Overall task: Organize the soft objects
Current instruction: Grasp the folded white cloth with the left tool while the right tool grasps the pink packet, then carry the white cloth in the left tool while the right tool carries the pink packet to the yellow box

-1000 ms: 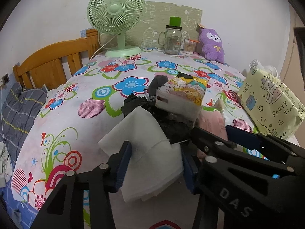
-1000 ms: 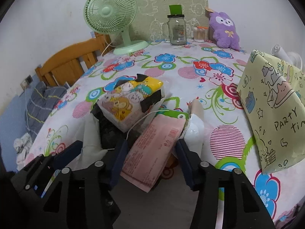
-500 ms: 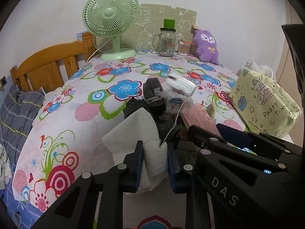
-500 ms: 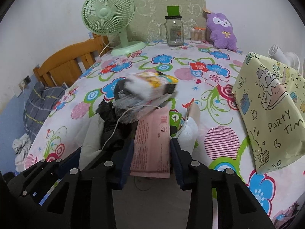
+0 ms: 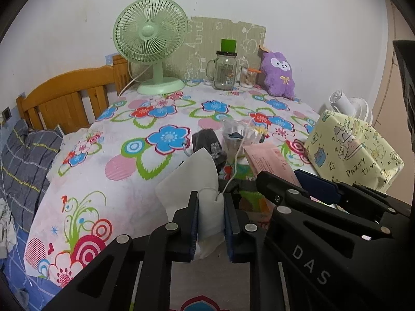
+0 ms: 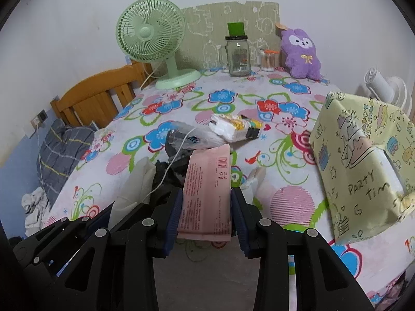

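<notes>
A: What does the left gripper (image 5: pixel 210 204) have?

B: Its jaws are squeezed tight on a white cloth (image 5: pixel 193 181), lifted off the flowered surface (image 5: pixel 135 181), likely to pull it free of the pile.

A: And the right gripper (image 6: pixel 205 204)?

B: Its jaws have just narrowed onto a pink packet (image 6: pixel 207 194), gripping its sides, tilted up. The snack bag (image 6: pixel 233 127) lies behind.
</notes>
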`<state>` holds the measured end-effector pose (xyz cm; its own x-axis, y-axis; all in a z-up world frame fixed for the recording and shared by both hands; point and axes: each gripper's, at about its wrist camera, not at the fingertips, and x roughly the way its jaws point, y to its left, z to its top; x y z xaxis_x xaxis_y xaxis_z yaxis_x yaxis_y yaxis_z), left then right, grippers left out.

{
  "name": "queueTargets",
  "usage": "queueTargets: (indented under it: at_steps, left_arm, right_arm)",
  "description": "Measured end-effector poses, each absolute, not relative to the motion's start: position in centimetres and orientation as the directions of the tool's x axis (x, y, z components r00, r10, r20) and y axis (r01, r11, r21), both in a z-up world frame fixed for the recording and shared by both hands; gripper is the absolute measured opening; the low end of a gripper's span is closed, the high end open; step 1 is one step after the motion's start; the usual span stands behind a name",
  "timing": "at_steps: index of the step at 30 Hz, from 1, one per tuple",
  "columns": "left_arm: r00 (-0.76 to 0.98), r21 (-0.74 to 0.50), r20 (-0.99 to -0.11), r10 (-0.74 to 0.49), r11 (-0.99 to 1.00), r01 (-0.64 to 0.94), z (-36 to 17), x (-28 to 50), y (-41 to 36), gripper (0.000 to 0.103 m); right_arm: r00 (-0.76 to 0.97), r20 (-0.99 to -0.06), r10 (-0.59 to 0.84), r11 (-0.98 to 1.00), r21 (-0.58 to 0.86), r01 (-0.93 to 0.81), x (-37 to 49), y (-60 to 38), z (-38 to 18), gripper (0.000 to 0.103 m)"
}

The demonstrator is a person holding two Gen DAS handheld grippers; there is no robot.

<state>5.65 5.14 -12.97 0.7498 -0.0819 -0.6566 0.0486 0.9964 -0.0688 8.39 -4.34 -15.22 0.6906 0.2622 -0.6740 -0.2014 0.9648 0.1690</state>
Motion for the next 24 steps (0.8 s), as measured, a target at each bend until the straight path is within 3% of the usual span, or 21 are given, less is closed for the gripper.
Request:
queueTargets:
  at_steps: [24]
  left_arm:
    - [0.808,-0.042,-0.584,-0.072,0.997,0.058,-7.6,6.1,2.5,0.015]
  right_arm:
    - [0.763,-0.594,0.256,0.967,0.169,-0.192,7.8,-7.6,-9.5,0.042]
